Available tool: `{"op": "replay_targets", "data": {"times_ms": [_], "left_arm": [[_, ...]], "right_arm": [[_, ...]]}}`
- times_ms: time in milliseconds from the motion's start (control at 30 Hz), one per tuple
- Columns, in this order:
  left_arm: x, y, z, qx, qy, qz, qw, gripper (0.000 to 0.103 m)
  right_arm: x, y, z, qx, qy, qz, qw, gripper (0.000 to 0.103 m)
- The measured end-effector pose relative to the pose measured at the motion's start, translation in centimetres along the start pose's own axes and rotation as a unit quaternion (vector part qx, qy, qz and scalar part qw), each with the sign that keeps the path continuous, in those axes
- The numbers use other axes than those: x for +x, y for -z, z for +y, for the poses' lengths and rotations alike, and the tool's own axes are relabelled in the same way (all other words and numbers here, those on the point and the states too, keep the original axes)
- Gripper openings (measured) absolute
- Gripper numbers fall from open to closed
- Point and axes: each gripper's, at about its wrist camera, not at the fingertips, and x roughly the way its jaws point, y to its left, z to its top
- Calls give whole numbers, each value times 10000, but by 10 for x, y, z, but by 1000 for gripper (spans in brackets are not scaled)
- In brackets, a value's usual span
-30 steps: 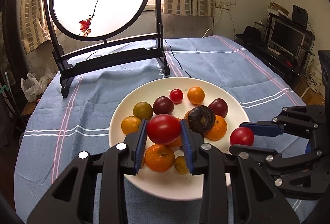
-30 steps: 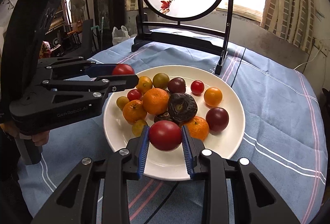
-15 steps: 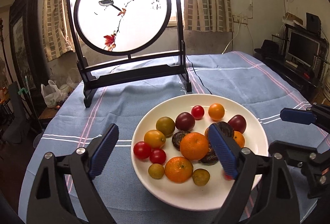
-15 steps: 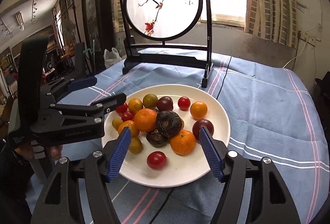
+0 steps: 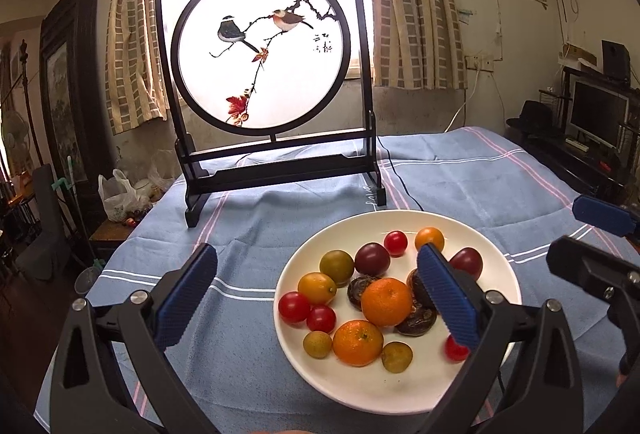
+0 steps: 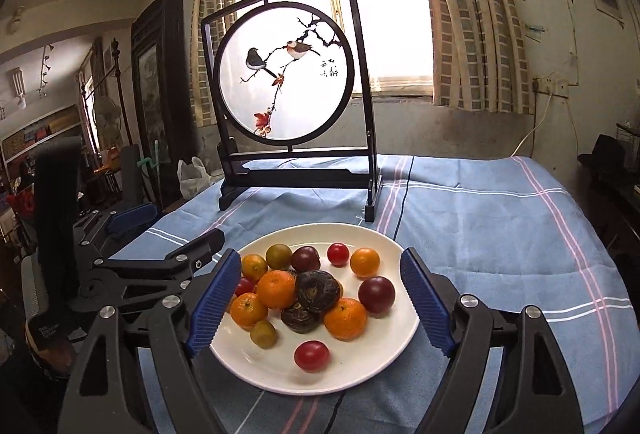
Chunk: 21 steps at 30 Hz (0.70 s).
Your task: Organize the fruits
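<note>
The white plate (image 6: 384, 362) rests on the worktop (image 6: 500, 234), which is covered by a blue striped cloth, and occupies the lower centre of the right wrist view and the lower right of the left wrist view. All fruit lies inside the plate. In the right wrist view a red tomato (image 6: 311, 355) sits alone near the lower rim, apart from the main cluster. Above it, two dark wrinkled fruits (image 6: 318, 290) lie at the centre of the cluster, flanked by mandarins (image 6: 277, 289), with a dark purple tomato (image 6: 376, 294) to their right. In the left wrist view a pair of red cherry tomatoes (image 5: 295, 307) lies touching at the left rim of the plate. The left gripper (image 5: 316, 302) fills the lower part of its own view; its fingers (image 5: 186, 300) are spread wide and opening, with nothing gripped between them: the left finger lies over the cloth, the right finger over the plate. The right gripper (image 6: 320, 308) fills the lower part of its own view; its fingers (image 6: 426, 308) are also spread wide and opening, straddling the plate without contact on any fruit. The left gripper appears again at the left edge of the right wrist view. A black-framed round bird screen (image 6: 286, 74) stands upright on the worktop behind the plate, in the upper centre of both frames, in front of a bright window.
</note>
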Motion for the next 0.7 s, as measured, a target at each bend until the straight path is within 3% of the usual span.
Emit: {"op": "replay_targets", "data": {"times_ms": [333,567,700], "left_arm": [[3,5,-1,-6,143,80,9999,98],[3,9,4,-150,-99,116,9998,98],[3,10,1,-112,-55,178,9998,98]], "right_arm": [[11,10,4,-165,130,133,9997,82],[11,13,8,-209,89,144,9996,82],[13,14,10,-259,112,163,9995,82]]}}
